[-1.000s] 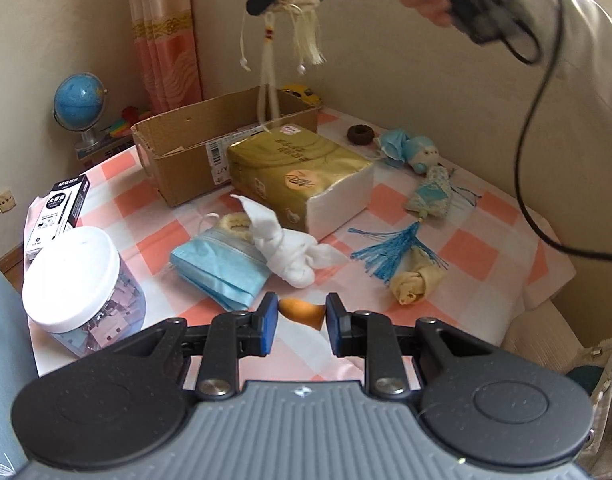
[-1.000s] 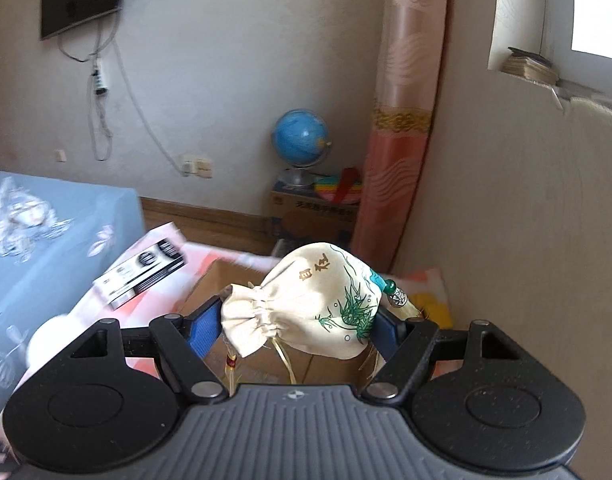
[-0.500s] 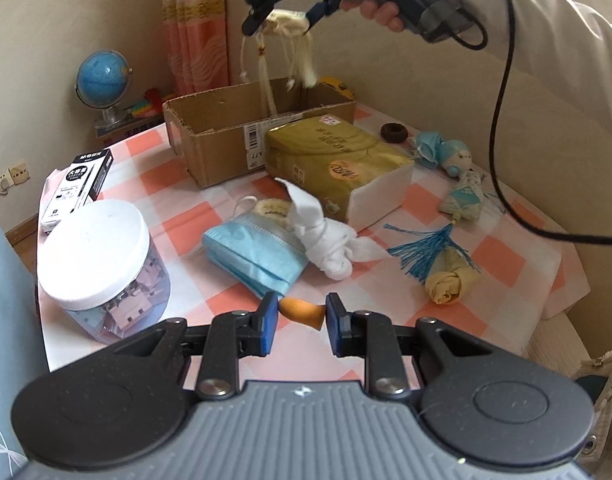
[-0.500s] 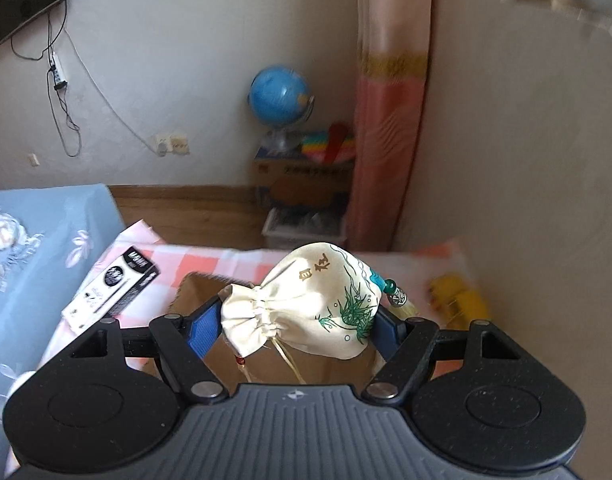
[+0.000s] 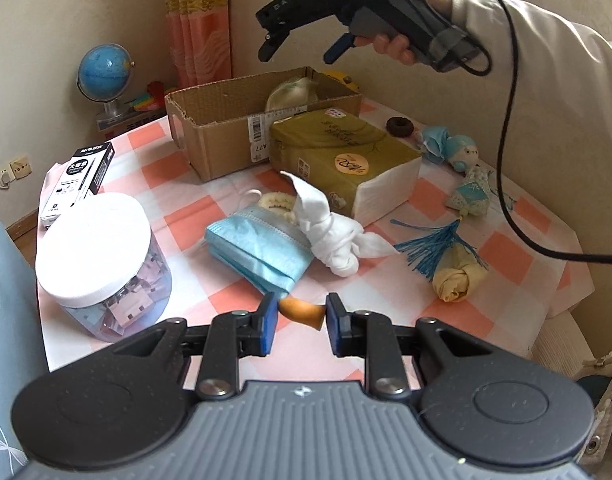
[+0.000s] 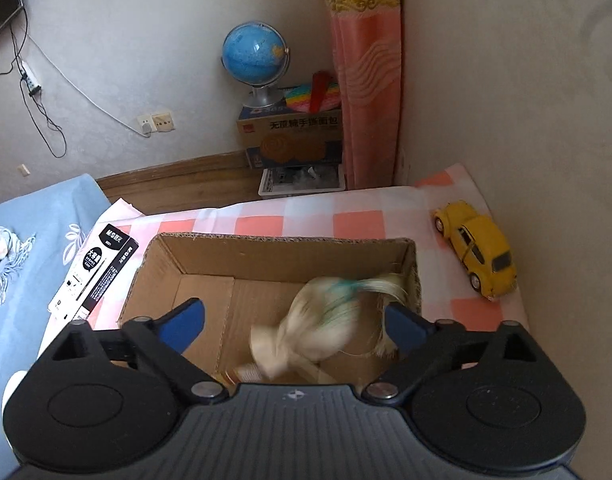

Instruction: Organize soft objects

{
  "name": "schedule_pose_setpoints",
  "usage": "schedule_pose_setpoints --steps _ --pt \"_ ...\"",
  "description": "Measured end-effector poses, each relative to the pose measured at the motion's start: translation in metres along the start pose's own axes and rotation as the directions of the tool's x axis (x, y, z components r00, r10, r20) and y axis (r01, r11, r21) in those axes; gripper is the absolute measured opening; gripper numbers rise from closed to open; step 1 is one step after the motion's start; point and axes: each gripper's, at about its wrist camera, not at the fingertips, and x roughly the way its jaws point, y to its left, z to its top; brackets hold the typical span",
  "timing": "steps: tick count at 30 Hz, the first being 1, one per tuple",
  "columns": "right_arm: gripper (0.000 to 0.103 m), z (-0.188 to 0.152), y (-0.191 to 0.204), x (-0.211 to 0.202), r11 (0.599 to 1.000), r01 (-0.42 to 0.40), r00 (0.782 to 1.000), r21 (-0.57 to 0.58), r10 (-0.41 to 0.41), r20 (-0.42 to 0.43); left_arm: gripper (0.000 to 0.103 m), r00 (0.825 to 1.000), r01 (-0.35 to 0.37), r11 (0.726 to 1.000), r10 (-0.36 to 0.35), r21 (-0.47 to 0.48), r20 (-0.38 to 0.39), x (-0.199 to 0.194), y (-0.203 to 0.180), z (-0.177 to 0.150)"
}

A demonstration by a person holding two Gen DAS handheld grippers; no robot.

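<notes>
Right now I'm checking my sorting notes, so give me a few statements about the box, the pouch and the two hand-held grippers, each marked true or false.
1. The cream pouch is in the cardboard box. True.
2. The right hand-held gripper is clamped on the pouch. False: its jaws are opening, with the pouch blurred below them.
3. The left hand-held gripper is shut. True.
4. The yellow toy car sits inside the box. False: it is on the checked cloth beside it.

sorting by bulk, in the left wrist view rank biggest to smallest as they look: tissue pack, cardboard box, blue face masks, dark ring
1. cardboard box
2. tissue pack, close behind, and nearer the camera, so unsure
3. blue face masks
4. dark ring, clearly smallest
</notes>
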Motion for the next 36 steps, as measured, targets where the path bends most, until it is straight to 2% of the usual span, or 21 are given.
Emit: schedule_pose_setpoints --steps 5,10,21,29,32,36 --pt "0.102 -0.015 -0.001 -0.011 0.999 0.019 1.0 -0.046 -0.018 0.012 0.024 1.0 0.001 1.0 -0.001 0.007 0.0 0.001 -0.003 0.003" --pt "0.102 -0.04 0.001 -0.027 0.994 0.04 0.997 -0.099 -0.034 0.064 0.024 1.0 -0.006 1.0 0.006 0.018 0.002 -0.002 -0.008 0.009" --pt "0.103 -0.121 0.014 -0.095 0.982 0.052 0.98 -0.182 -0.015 0.196 0.024 1.0 -0.022 0.999 0.022 0.042 0.001 -0.004 -0.015 0.029" --pt "0.103 -0.186 0.011 -0.126 0.984 0.055 0.972 -0.172 -0.013 0.235 0.024 0.999 -0.038 0.997 0.036 0.071 0.021 0.002 -0.016 0.06" --pt "0.103 -0.204 0.005 -0.131 0.989 0.039 0.974 -0.144 -0.006 0.227 0.024 0.999 -0.046 0.997 0.044 0.069 0.024 0.009 -0.012 0.077" --pt "0.103 -0.223 0.002 -0.135 0.989 0.061 0.972 -0.133 -0.028 0.235 0.024 0.997 -0.062 0.996 0.059 0.065 0.043 0.02 -0.004 0.105"
